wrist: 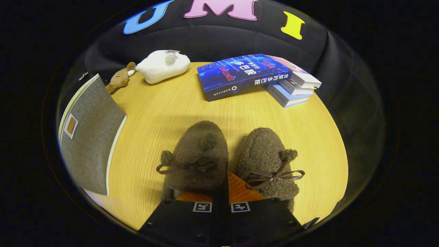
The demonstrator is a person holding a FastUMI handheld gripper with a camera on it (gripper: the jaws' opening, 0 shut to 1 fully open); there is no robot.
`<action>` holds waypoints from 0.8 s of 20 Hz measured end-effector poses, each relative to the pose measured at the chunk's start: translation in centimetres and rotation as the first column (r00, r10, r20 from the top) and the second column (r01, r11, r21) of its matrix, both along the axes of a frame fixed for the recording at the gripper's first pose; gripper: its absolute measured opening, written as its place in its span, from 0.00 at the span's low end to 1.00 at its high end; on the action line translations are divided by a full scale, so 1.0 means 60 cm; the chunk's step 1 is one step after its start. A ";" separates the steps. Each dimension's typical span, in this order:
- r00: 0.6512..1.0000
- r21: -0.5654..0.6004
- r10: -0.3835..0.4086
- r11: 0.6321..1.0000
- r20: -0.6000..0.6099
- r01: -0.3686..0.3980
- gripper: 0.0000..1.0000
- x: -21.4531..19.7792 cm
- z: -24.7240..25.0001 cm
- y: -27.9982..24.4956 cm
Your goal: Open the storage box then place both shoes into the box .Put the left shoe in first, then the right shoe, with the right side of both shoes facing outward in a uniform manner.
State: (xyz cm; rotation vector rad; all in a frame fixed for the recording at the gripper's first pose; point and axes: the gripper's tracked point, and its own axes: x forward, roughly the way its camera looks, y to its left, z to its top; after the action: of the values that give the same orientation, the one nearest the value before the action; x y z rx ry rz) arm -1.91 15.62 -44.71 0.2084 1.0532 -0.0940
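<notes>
Jaws: gripper (221,188) closed together, gripping nothing.
Shoes: left shoe (197,156) and right shoe (265,161) side by side, just ahead.
Storage box (91,137): left, lid on.

Two fuzzy brown slippers with thin brown bows, the left shoe (197,154) and the right shoe (265,161), sit side by side on the round light-wood counter (154,113), toes pointing away. The gripper (221,192) hovers over their heel ends, its fingers (240,187) drawn close together with a narrow slit between them, above the gap between the shoes. Left of the shoes stands a grey woven-fabric storage box (91,137), lid closed. Beyond the shoes lies a stack of books (257,77) topped by a blue one; left of the books rest a white plush toy (163,67) and a small brown plush toy (120,80).
</notes>
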 end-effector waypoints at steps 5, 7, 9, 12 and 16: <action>0.998 0.027 -0.010 1.000 0.059 0.009 0.05 -0.011 0.049 0.007; 0.996 0.073 -0.032 0.997 0.086 0.025 0.05 -0.017 0.082 0.010; 0.992 0.101 -0.051 0.994 0.115 0.040 0.05 -0.022 0.120 0.008; 0.984 0.110 -0.056 0.993 0.167 0.038 0.05 -0.038 0.189 0.002; 0.964 0.113 -0.063 0.993 0.259 0.034 0.05 -0.059 0.309 0.001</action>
State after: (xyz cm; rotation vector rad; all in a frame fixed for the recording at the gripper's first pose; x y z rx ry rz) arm -5.45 15.69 -26.18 0.3358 0.7893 -0.0520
